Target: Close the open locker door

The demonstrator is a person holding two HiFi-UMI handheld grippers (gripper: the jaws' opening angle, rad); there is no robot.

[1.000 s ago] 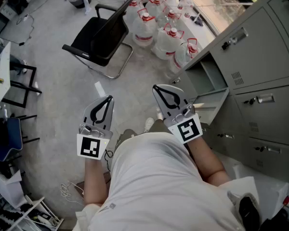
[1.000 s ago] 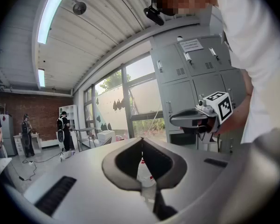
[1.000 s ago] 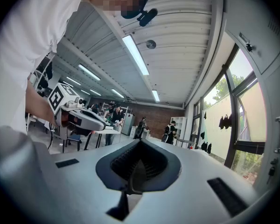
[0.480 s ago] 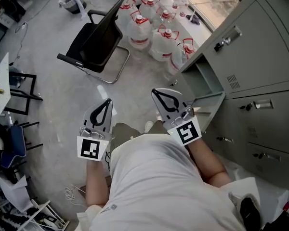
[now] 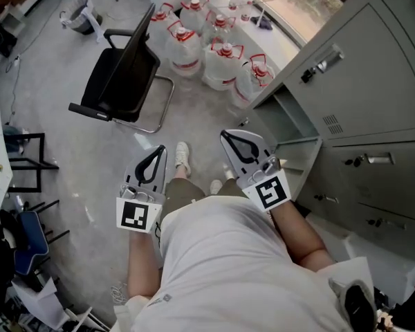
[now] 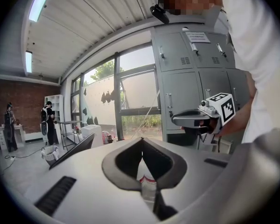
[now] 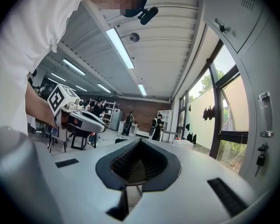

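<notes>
The grey lockers fill the right of the head view. One lower compartment stands open, and its door swings out toward me, seen nearly edge-on. My right gripper is shut and empty, its tip just left of that door and apart from it. Further left, over the floor, my left gripper is shut and holds nothing. In the left gripper view the shut jaws point toward the windows, with the right gripper in front of the lockers. A locker wall fills the right of the right gripper view.
A black chair stands on the floor at the upper left. Several water jugs crowd the floor by the lockers' far end. A bin sits at the top left. My shoe shows between the grippers. People stand far off.
The view has shifted: chair and jugs slid left and the lockers came closer. My shoe now shows between the grippers. Both grippers keep the same pose, shut.
</notes>
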